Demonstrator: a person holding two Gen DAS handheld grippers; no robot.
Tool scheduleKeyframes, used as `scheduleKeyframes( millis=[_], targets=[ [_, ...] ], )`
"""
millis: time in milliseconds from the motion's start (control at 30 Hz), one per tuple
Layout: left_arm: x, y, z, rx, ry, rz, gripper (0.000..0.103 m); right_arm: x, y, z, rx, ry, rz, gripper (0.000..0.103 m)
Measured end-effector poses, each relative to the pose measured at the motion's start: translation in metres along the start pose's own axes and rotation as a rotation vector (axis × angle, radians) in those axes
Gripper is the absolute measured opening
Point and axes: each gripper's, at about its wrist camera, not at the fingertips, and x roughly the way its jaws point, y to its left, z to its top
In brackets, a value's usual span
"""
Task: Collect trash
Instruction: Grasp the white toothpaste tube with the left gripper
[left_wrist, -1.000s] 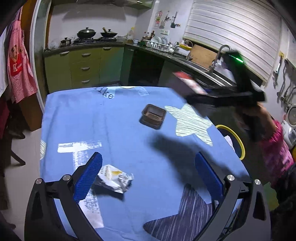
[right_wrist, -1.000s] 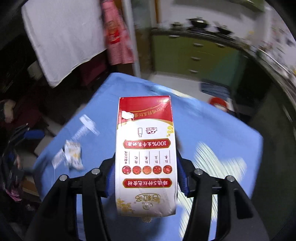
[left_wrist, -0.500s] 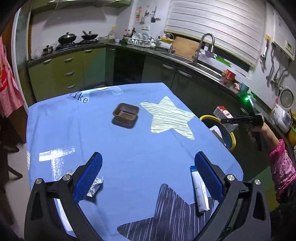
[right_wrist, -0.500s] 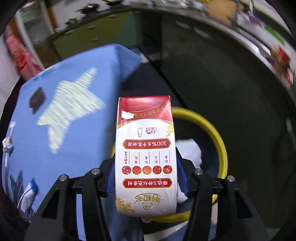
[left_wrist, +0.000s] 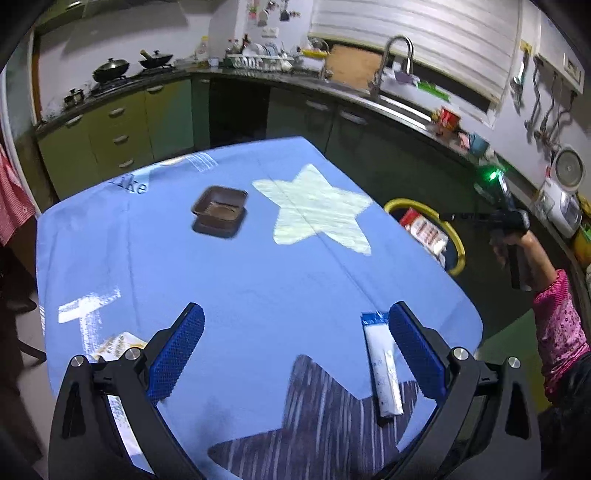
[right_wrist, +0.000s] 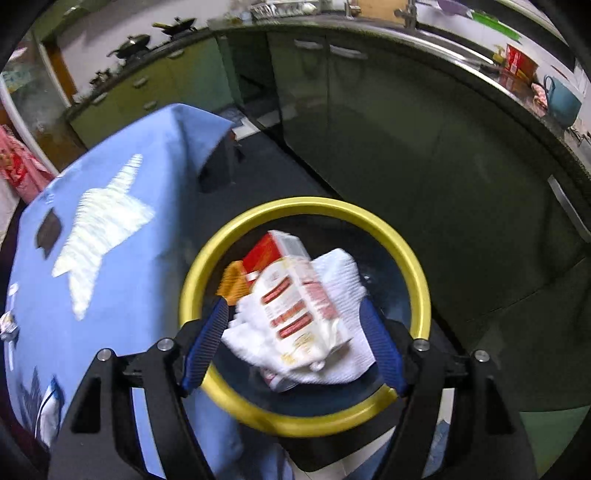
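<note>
The one red-and-white milk carton (right_wrist: 295, 295) lies tilted inside the yellow-rimmed dark trash bin (right_wrist: 413, 266), on a white crumpled cloth (right_wrist: 341, 273), its red top pointing away from the right gripper (right_wrist: 295, 350), whose blue-padded jaws have just been opening and now stand apart, clear of it. Over the blue star-printed tabletop (left_wrist: 258, 280), the left gripper (left_wrist: 295, 354) hangs open: one white-and-blue tube (left_wrist: 382, 369) lies lengthwise near the right edge, one brown plastic tray (left_wrist: 219, 206) toward the far edge, one crumpled wrapper (left_wrist: 114, 345) at the left edge.
</note>
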Motion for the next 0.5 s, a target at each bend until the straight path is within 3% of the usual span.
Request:
scheduleKeyframes(
  millis=[267, 500],
  targets=[
    [0.04, -0.063, -0.024, 0.083, 0.161, -0.06, 0.098, -0.046, 0.026, -0.035, -0.036, -0.098, 0.029, 0.074],
    [0.081, -0.096, -0.039, 0.122, 0.264, -0.116, 0.098, -0.084, 0.042, -0.077, -0.047, -0.117, 0.103, 0.075]
  ],
)
